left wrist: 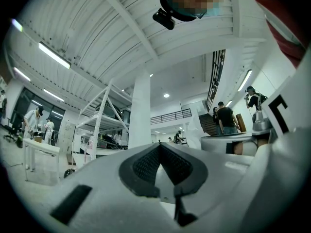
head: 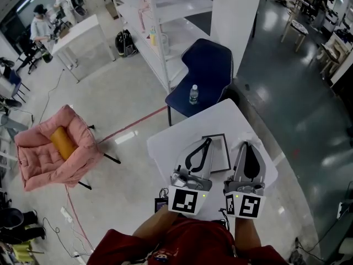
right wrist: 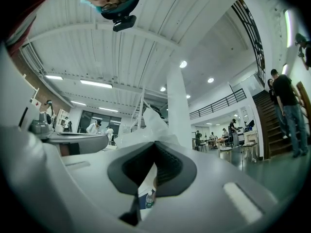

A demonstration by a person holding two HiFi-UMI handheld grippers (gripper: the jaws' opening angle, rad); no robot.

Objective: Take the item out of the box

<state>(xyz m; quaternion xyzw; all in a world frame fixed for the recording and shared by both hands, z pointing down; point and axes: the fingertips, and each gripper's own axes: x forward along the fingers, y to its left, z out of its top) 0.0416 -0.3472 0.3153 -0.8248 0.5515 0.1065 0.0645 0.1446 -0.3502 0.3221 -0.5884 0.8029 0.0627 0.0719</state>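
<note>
At three o'clock of the box (head: 215, 136), my right gripper (head: 247, 144) pinches a white bag (right wrist: 150, 120) so it won't slip; my left gripper (head: 208, 142) sits shut, empty, at nine o'clock.

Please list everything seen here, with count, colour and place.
table: one, white, below both grippers
box: one, dark rim, on the table before the grippers
crumpled sheet: one, white, pinched at the right gripper's tips
chair: one, blue, beyond the table
bottle: one, clear, on the chair
padded seat: one, pink, floor at left
cushion: one, orange, on the padded seat
shelf rack: one, white, behind the chair
left gripper: one, white, shut, empty
right gripper: one, white, shut on the crumpled sheet
</note>
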